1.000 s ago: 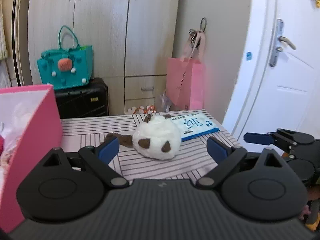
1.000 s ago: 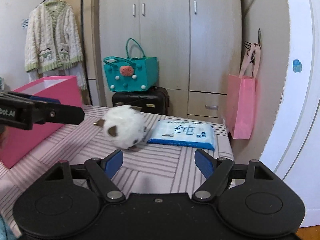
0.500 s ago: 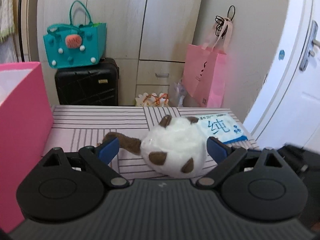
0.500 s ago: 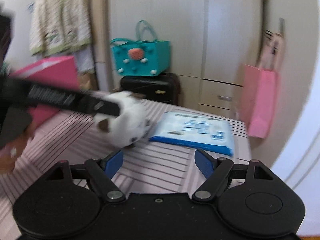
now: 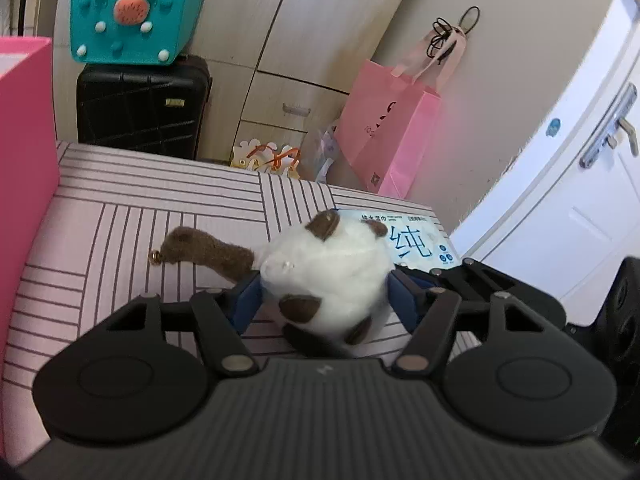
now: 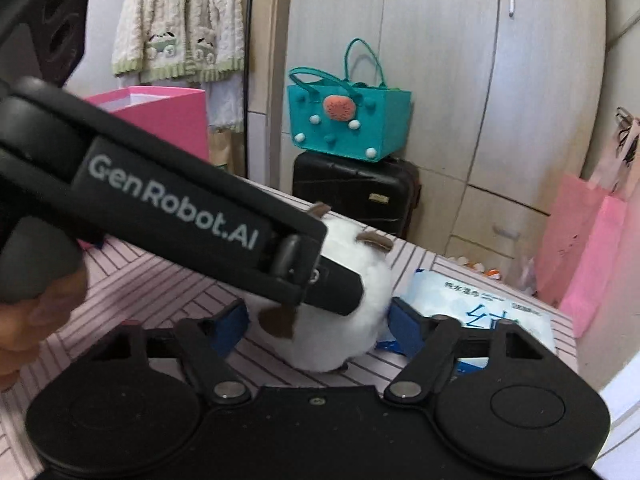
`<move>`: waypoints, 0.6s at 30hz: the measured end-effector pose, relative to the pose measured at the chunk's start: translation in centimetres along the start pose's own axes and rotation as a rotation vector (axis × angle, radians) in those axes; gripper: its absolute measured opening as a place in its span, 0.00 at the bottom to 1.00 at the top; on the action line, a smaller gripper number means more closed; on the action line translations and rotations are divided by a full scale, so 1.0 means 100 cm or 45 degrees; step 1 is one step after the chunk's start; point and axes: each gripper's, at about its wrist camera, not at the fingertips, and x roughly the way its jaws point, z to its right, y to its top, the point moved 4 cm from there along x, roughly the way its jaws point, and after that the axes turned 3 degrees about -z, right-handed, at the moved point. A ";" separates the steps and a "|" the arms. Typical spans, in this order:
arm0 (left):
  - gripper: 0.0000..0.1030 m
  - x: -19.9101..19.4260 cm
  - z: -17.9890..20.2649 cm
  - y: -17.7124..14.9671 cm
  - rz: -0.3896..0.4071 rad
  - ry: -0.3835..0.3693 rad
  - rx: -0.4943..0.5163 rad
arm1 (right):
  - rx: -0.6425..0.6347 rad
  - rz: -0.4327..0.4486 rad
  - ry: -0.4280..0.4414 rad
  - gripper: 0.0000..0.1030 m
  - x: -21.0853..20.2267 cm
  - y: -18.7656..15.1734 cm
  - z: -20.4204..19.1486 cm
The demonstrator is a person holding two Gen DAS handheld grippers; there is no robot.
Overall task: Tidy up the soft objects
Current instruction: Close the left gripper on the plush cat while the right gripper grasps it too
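The plush toy [image 5: 332, 276] sits between both grippers' closing jaws — left gripper [image 5: 326, 300], right gripper [image 6: 316, 322].

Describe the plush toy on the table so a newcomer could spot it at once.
Start at the pink striped table in front of the beige wardrobe. Between the tall pink box and the flat blue-and-white wipes pack lies a round white plush toy. Only it is fluffy, with brown patches and a brown tail.

"GenRobot.AI" on left tool [image 6: 326, 286]; wipes pack [image 5: 416, 244] perhaps "纯".
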 end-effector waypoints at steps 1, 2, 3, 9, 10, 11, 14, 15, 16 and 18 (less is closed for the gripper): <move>0.60 -0.002 0.002 -0.001 0.005 -0.001 0.017 | 0.047 -0.003 0.008 0.68 -0.002 0.000 0.003; 0.60 -0.003 0.005 -0.002 0.009 -0.003 0.029 | 0.079 -0.002 0.008 0.67 -0.005 -0.001 0.004; 0.60 -0.005 0.007 -0.004 0.014 -0.004 0.044 | 0.080 0.004 -0.005 0.66 -0.008 -0.002 0.003; 0.59 -0.020 0.018 -0.013 0.035 0.006 0.090 | 0.076 0.025 -0.066 0.65 -0.029 -0.008 -0.011; 0.59 -0.022 0.018 -0.015 0.031 0.009 0.093 | 0.095 0.016 -0.056 0.65 -0.031 -0.008 -0.010; 0.59 -0.024 0.019 -0.018 0.027 0.011 0.098 | 0.109 0.007 -0.051 0.65 -0.032 -0.009 -0.010; 0.59 -0.030 0.024 -0.025 0.013 0.018 0.119 | 0.116 -0.025 -0.056 0.65 -0.037 -0.011 -0.016; 0.59 -0.032 0.025 -0.028 0.007 0.019 0.122 | 0.108 -0.035 -0.062 0.65 -0.040 -0.013 -0.019; 0.59 -0.035 0.027 -0.032 0.000 0.019 0.129 | 0.098 -0.040 -0.069 0.65 -0.041 -0.013 -0.022; 0.59 -0.042 0.031 -0.037 -0.010 0.019 0.146 | 0.090 -0.042 -0.073 0.65 -0.048 -0.016 -0.028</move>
